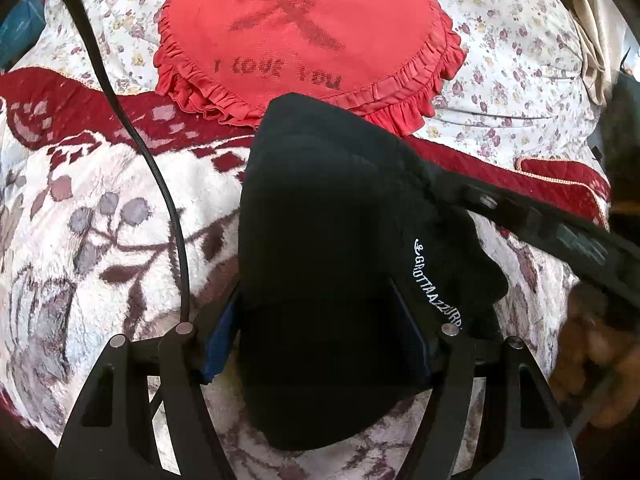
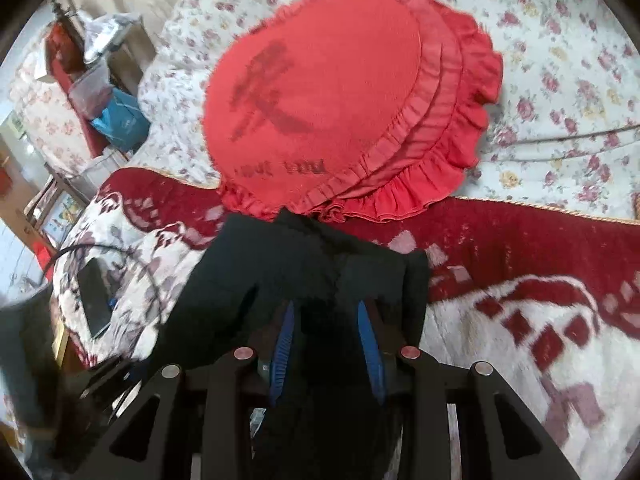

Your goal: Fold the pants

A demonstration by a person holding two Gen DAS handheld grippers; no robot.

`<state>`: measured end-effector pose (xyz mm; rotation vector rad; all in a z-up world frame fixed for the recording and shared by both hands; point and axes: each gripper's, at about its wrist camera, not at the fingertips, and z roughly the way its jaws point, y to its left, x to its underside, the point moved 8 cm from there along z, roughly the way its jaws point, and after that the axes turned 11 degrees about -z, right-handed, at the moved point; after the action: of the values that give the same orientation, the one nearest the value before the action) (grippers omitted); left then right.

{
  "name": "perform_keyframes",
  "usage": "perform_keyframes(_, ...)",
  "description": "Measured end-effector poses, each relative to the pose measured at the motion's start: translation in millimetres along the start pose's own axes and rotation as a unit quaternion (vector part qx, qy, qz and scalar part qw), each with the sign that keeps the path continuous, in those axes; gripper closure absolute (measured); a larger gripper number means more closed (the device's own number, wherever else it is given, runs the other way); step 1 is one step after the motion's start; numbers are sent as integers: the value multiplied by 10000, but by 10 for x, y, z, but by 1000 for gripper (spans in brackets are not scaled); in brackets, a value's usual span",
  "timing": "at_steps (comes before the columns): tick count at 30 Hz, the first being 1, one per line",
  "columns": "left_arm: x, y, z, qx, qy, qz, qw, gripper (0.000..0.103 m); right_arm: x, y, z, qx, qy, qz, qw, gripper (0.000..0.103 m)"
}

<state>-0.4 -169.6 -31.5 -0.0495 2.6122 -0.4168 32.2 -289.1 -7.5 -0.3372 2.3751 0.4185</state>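
The black pants (image 1: 320, 200) are bunched into a thick bundle with white lettering on one edge, lying on a plush red and white blanket (image 1: 100, 200). My left gripper (image 1: 316, 296) is shut on the near end of the bundle, its blue pads pressed into both sides. From the right, one of the right gripper's fingers (image 1: 520, 220) reaches the bundle's far corner. In the right wrist view the pants (image 2: 280, 264) hang in folds, and my right gripper (image 2: 325, 306) is shut on a fold of the black cloth between its blue pads.
A round red frilled cushion (image 1: 304, 36) lies just beyond the pants on a floral sheet (image 1: 500, 60). A black cable (image 1: 160, 184) crosses the blanket on the left. A person's hand (image 1: 596, 344) shows at the right edge. Beyond the bed's left side stands cluttered furniture (image 2: 92, 80).
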Motion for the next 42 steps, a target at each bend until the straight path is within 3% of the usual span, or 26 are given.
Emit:
perform_keyframes(4, -5, 4, -4, -8, -5, 2, 10000, 33, 233, 105, -164, 294, 169, -307, 9990, 72)
perform_keyframes(7, -8, 9, 0, 3, -14, -4, 10000, 33, 472, 54, -90, 543, 457, -341, 9969, 72)
perform_keyframes(9, -1, 13, -10, 5, -6, 5, 10000, 33, 565, 16, -39, 572, 398, -295, 9971, 71)
perform_keyframes(14, -18, 15, -210, -74, -297, 119, 9995, 33, 493, 54, -202, 496, 268, -263, 9981, 72)
perform_keyframes(18, -62, 19, -411, -145, -738, 227, 9969, 33, 367, 189, -437, 449, -127, -282, 9985, 70)
perform_keyframes(23, -70, 0, -653, -194, -1166, 360, 9923, 33, 273, 346, -695, 614, -546, -390, 9959, 54)
perform_keyframes(25, -55, -14, -710, -167, -1193, 398, 9919, 33, 260, 384, -770, 631, -646, -365, 9952, 54)
perform_keyframes(31, -30, 0, -939, -516, -1469, 509, 9865, 33, 307, 445, -881, 665, -655, -392, 9949, 53)
perform_keyframes(38, 19, 0, -1139, -733, -1727, 693, 9798, 32, 346, 475, -996, 668, -662, -370, 9949, 53)
perform_keyframes(42, 50, -1, -1194, -736, -1731, 647, 9800, 32, 349, 480, -1037, 646, -662, -319, 9952, 53)
